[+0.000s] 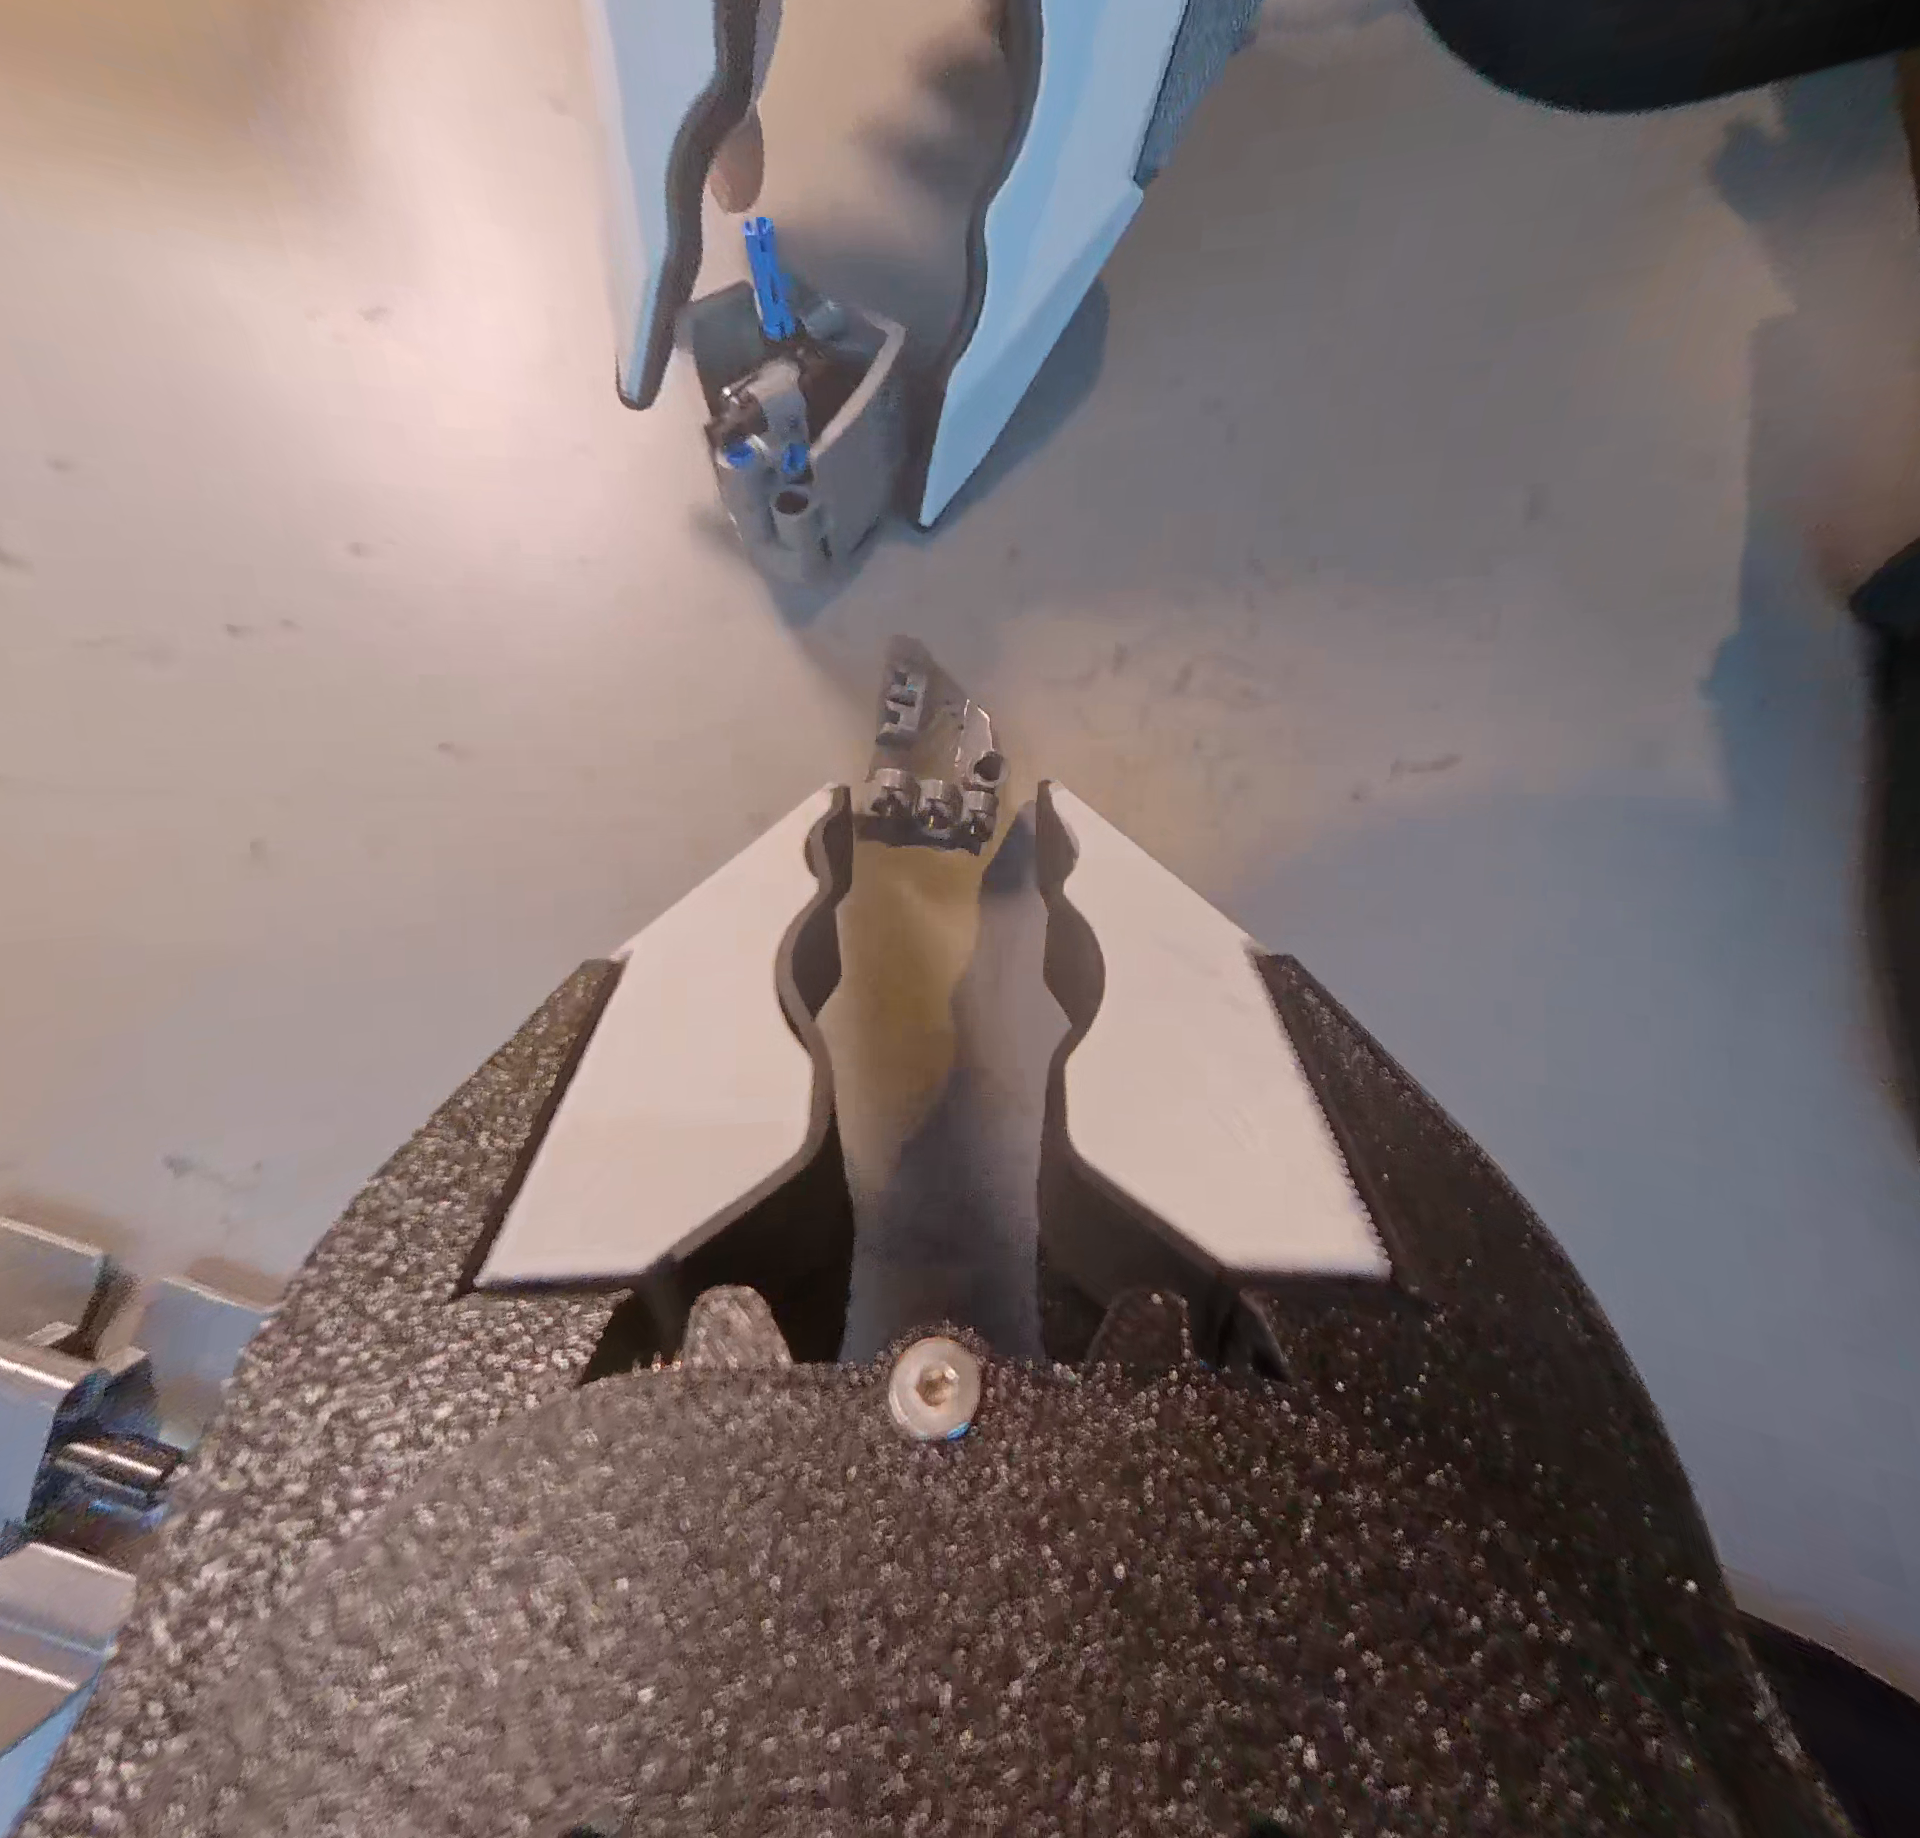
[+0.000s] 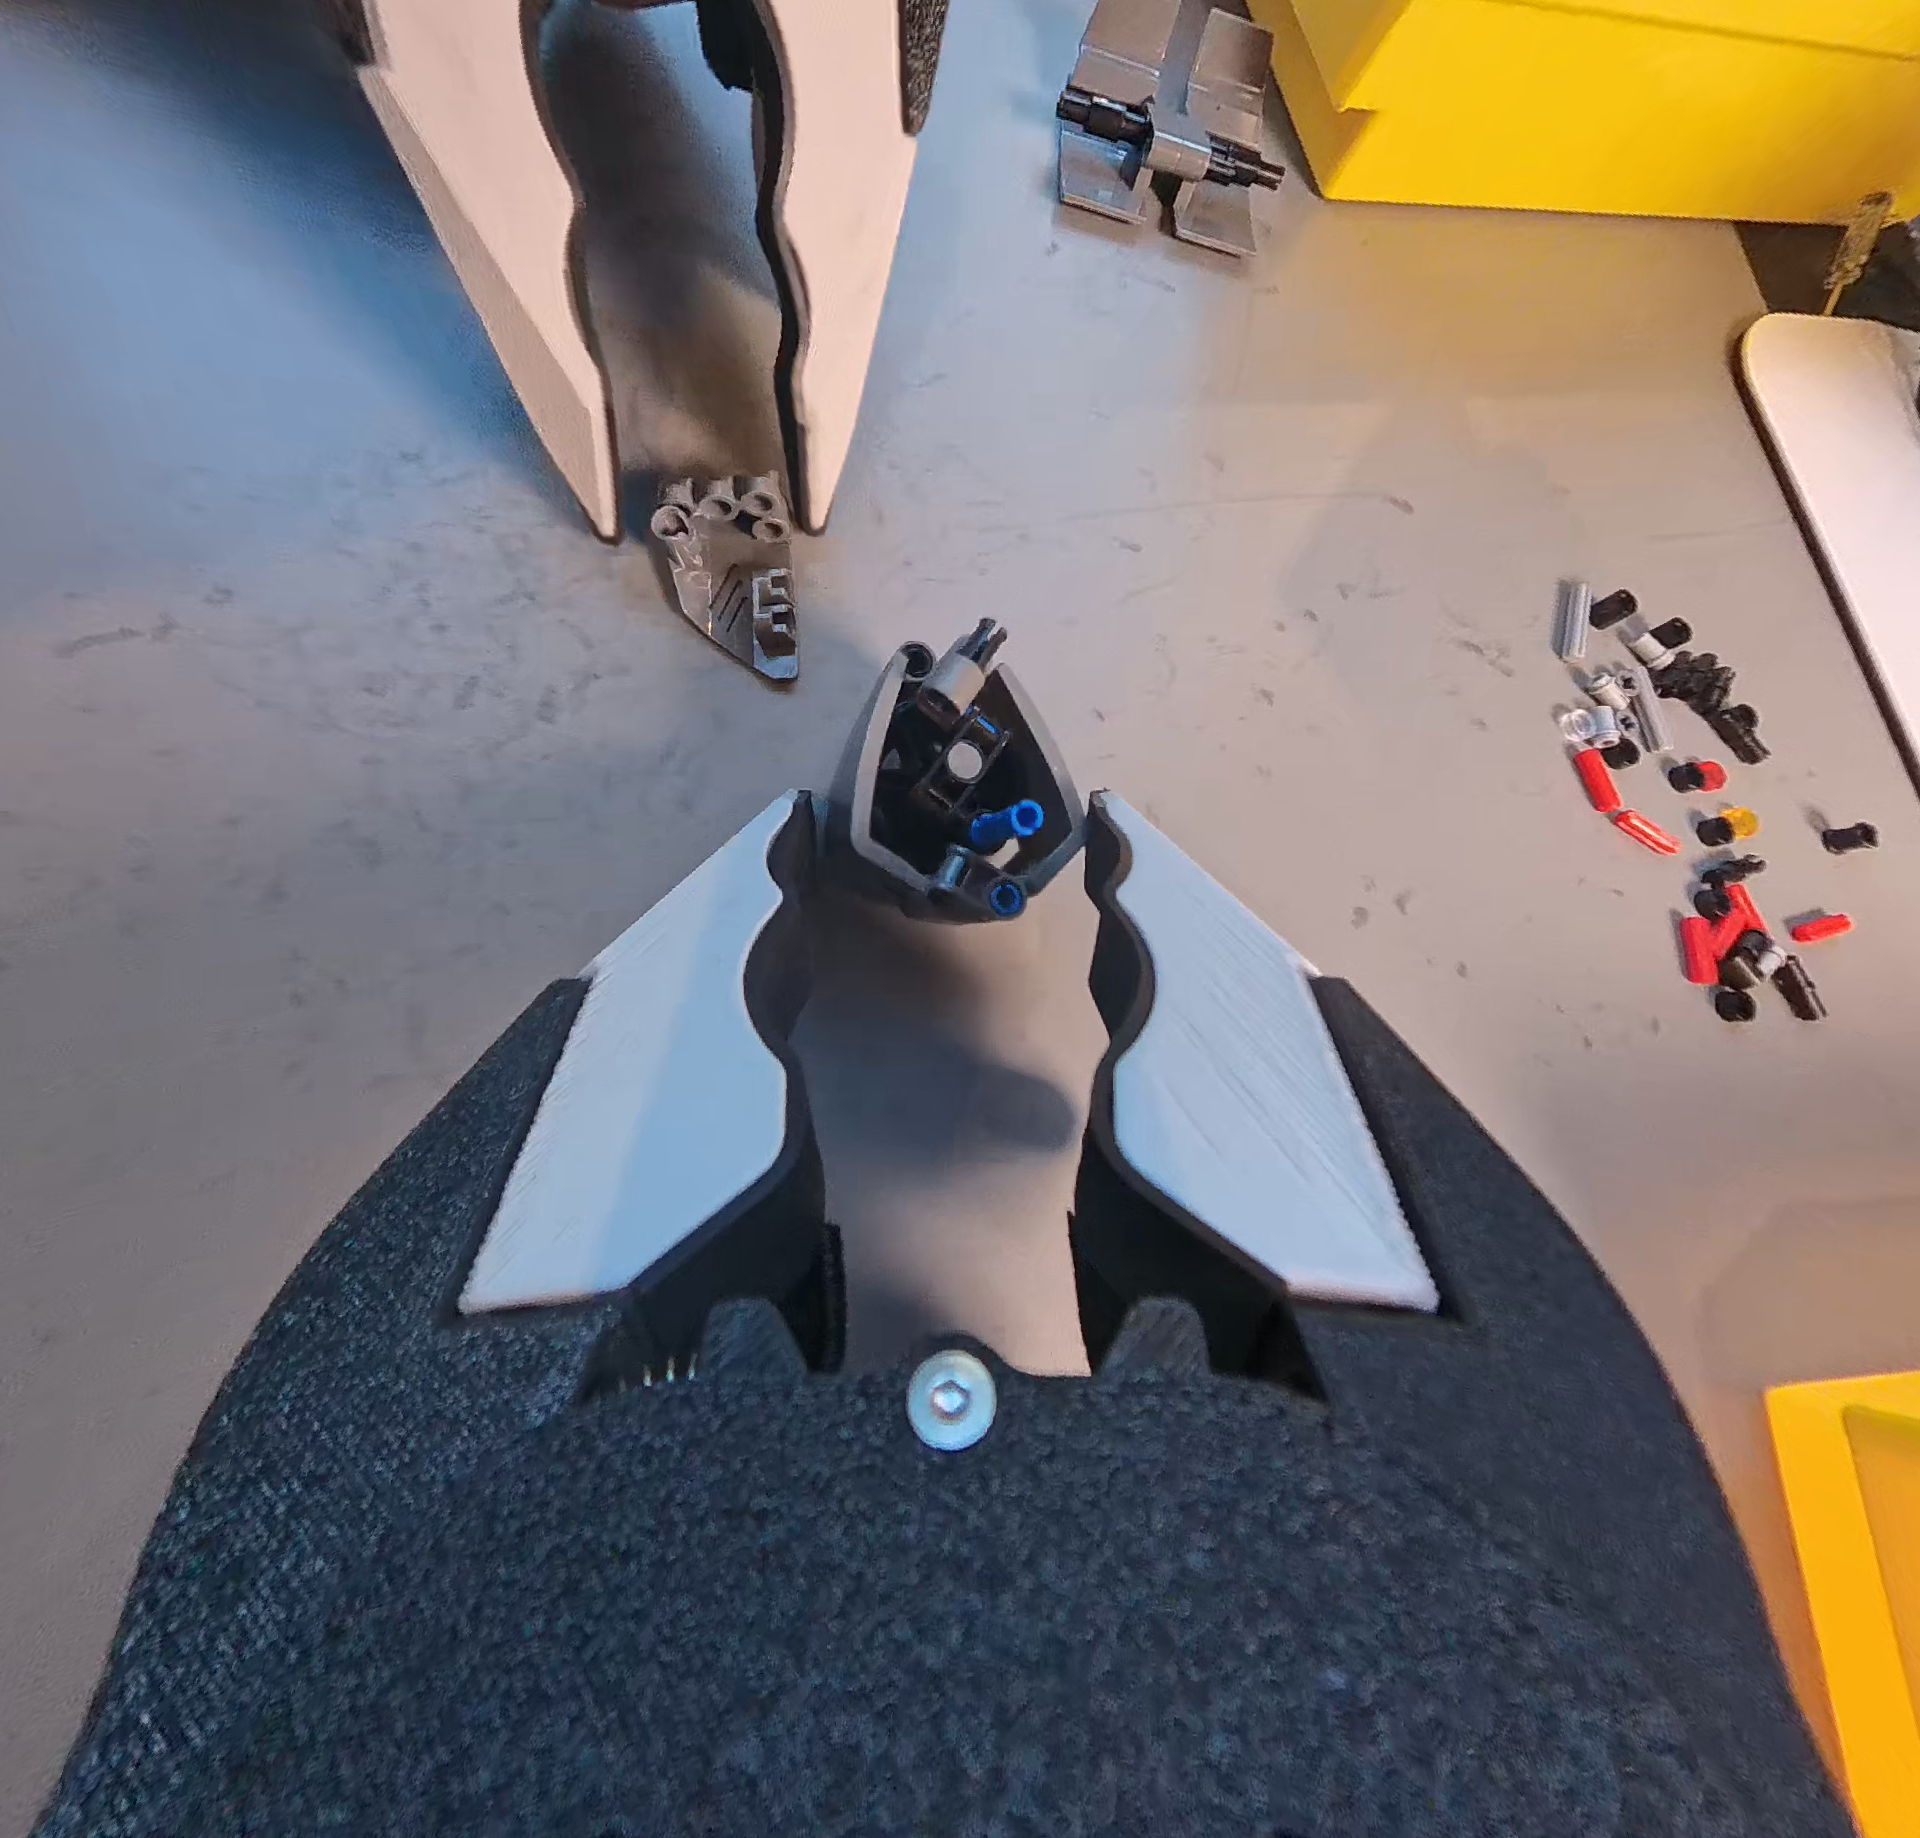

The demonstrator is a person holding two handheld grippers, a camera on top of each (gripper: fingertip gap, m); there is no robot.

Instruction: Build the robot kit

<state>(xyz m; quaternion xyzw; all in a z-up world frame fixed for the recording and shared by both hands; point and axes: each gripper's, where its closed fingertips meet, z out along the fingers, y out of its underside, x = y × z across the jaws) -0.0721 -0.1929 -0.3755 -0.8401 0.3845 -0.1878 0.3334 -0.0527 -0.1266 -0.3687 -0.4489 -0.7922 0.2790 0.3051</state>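
Both tongs stand released over the grey table (image 2: 1299, 458), tips pointing toward each other. Left tongs (image 1: 940, 812) have their jaws parted, with a small pointed grey panel piece (image 1: 930, 749) lying on the table at and just past their tips; the row of round holes at its near end sits between the two tips, and whether either tip touches it cannot be told. Right tongs (image 2: 945, 822) are likewise spread, and between their tips sits a curved grey shell assembly (image 2: 951, 791), hollow side showing, with black beams, a light grey connector at its far end and blue pins (image 2: 1006, 822) inside; its rim lies just beside the right-hand finger, contact unclear. From the left wrist view the same assembly (image 1: 800, 438) appears between the far tongs with a blue axle standing up from it. The panel piece (image 2: 732, 583) lies just beyond the assembly, at the tips of the other tongs. Well to the right of the assembly is a loose scatter of small black, grey and red pins (image 2: 1694, 801). Farther off beyond it stand two grey angled blocks joined by a black axle (image 2: 1169, 126), next to a yellow bin (image 2: 1621, 74).
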